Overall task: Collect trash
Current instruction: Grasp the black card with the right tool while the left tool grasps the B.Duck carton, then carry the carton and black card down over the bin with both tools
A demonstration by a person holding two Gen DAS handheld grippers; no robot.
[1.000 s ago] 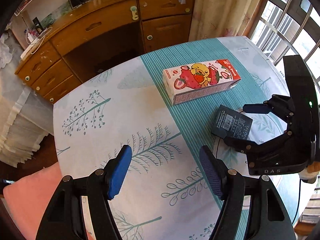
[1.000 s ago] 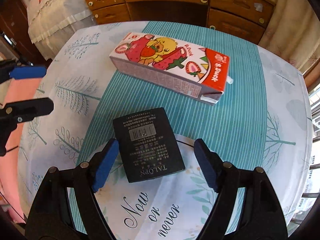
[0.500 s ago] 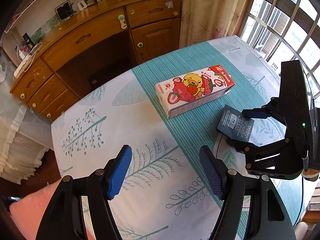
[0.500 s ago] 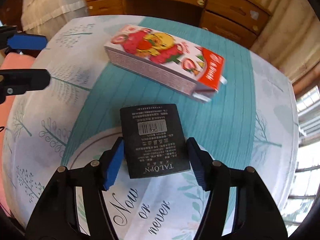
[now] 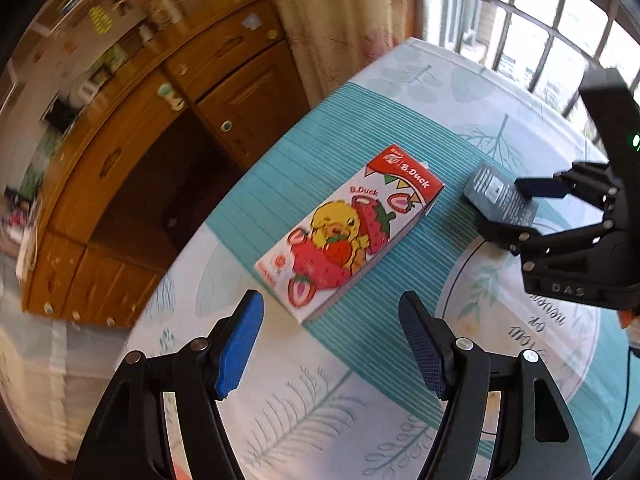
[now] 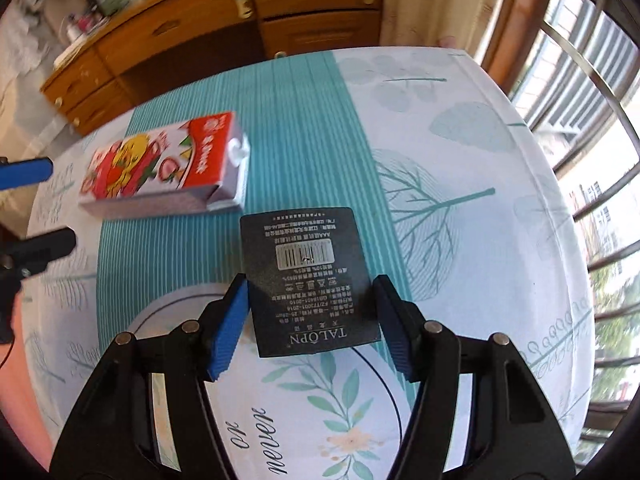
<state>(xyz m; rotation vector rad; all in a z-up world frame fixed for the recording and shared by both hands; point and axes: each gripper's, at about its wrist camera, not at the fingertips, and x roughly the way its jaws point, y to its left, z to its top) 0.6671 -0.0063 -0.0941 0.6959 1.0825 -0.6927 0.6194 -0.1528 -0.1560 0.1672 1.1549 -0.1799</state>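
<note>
A strawberry drink carton (image 5: 348,236) (image 6: 160,164) with a yellow duck on it lies flat on the teal stripe of the round table (image 5: 280,420) (image 6: 460,160). My left gripper (image 5: 332,344) (image 6: 56,204) is open and hovers just short of the carton's near end, which lines up with the gap between its blue pads. To the carton's right is a small black box (image 5: 492,192) (image 6: 304,264) with a barcode label. My right gripper (image 6: 310,308) (image 5: 504,208) is shut on it, one pad against each long side.
A wooden desk (image 5: 160,128) (image 6: 200,28) with drawers stands beyond the table's far edge. A curtain (image 5: 348,20) and a barred window (image 5: 540,20) (image 6: 580,120) run along the right side. The tablecloth carries leaf prints and a ring with lettering.
The right gripper's jaws have narrowed onto the black box. Both grippers have rolled and shifted; the left one has drawn closer to the carton, which now points lengthwise away from it.
</note>
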